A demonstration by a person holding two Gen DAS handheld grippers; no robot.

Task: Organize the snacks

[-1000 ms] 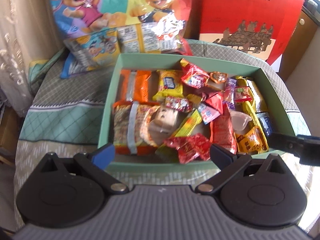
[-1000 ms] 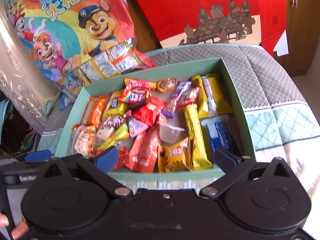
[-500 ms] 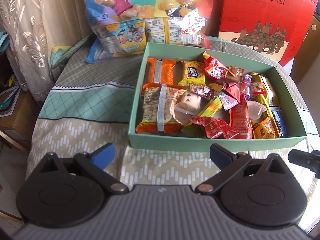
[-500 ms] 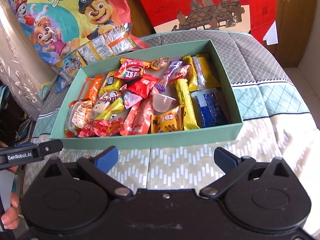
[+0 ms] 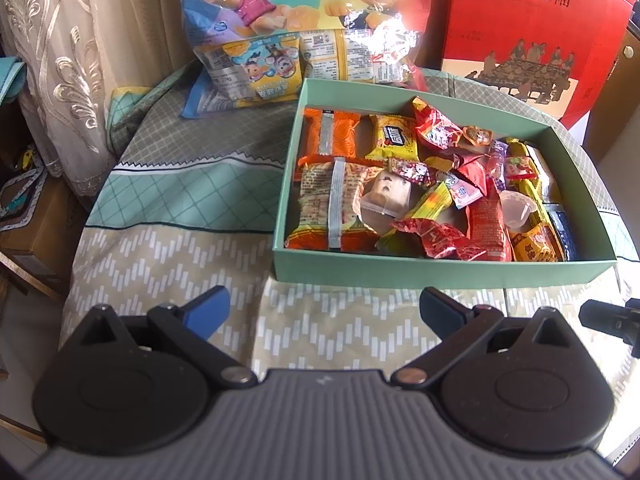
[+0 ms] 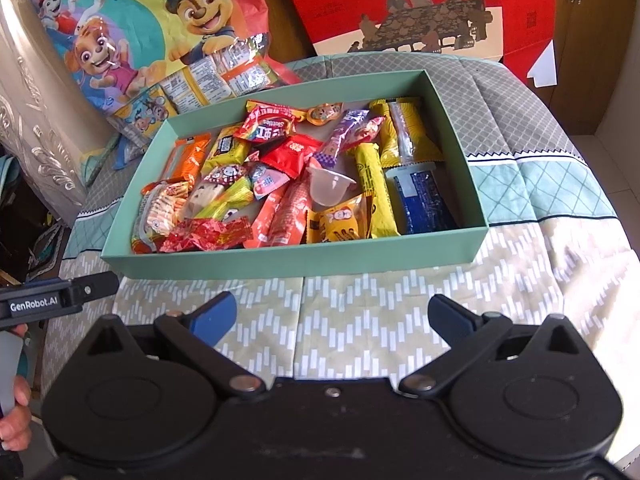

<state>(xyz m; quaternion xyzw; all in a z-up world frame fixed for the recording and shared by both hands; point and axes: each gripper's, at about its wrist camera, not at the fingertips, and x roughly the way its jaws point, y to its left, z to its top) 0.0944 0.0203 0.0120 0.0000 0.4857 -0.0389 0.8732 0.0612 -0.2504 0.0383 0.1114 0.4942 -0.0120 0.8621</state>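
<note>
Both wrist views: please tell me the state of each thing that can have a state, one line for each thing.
Left gripper: open, holding nothing, hovering in front of the box.
Right gripper: open, holding nothing.
Green box: no lid on it, filled with mixed snacks.
Jelly cup: lying tilted on top of other snacks.
Cartoon gift bag: propped upright behind the box.
Red gift box: standing upright.

The left gripper (image 5: 322, 308) has a ribbed grey body behind two round black housings, each with a triangular cut-out. Black link arms with silver pivot screws run forward to blue fingertips (image 5: 208, 308). The right gripper (image 6: 332, 314) has the same build on a smooth black body with one centre screw. White "GenRobot.AI" lettering marks the left gripper's side.
</note>
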